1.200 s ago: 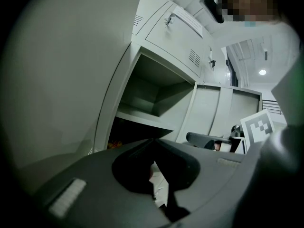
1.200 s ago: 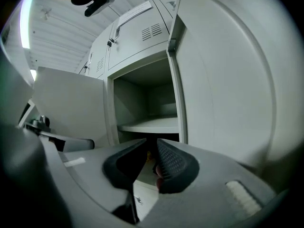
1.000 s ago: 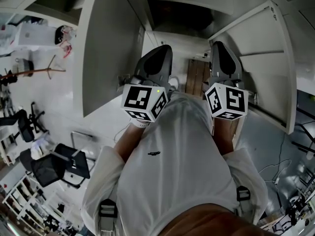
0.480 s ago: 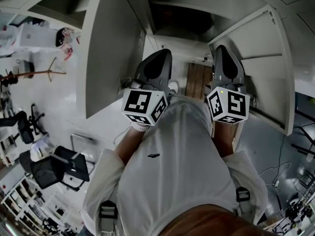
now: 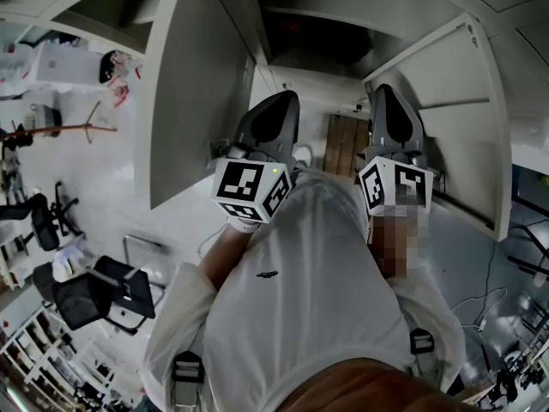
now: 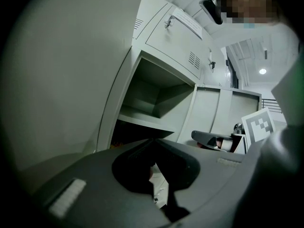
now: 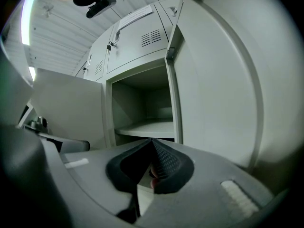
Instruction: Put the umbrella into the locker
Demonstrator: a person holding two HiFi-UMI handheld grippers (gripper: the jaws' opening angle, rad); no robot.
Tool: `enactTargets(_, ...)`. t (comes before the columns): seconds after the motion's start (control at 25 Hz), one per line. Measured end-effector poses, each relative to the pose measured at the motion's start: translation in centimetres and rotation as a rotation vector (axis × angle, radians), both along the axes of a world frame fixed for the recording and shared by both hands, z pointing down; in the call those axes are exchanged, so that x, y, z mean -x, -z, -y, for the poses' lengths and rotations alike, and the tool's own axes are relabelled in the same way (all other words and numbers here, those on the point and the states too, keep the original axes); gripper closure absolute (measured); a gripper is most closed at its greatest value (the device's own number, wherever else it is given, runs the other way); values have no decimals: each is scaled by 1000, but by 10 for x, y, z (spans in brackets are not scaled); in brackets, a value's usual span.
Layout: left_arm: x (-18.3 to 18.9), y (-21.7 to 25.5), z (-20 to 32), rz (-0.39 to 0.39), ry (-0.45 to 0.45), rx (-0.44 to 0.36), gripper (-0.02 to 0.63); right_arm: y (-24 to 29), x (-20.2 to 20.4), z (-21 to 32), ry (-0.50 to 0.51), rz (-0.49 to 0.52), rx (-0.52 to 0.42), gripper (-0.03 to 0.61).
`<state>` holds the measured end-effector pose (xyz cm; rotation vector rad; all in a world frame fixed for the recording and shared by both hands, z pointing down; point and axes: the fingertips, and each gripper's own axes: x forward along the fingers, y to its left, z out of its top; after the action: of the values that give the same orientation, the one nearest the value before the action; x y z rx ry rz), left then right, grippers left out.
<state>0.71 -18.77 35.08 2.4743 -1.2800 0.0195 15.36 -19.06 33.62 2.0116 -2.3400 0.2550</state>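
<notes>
- The left gripper (image 5: 286, 98) and the right gripper (image 5: 383, 90) are held side by side in front of the open locker (image 7: 172, 103), both pointed into it.
- The left gripper's (image 6: 153, 140) jaws are pressed tip to tip with nothing gripped. The right gripper's (image 7: 152, 140) jaws are closed the same way.
- Open doors (image 5: 184, 84) are swung out at either side of the locker.
- Above the locker's shelf (image 7: 147, 127), only bare grey walls are shown. The space beneath it is dark and its contents cannot be told.
- A brown slatted panel (image 5: 343, 144) is seen at the locker's foot.
- The umbrella cannot be made out in any view.
</notes>
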Motion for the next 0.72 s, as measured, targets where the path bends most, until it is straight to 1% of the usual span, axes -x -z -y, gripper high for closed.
enactTargets(0.72, 0, -2, -1, 7, -10, 9, 600, -2, 4, 2, 12, -1, 15, 577)
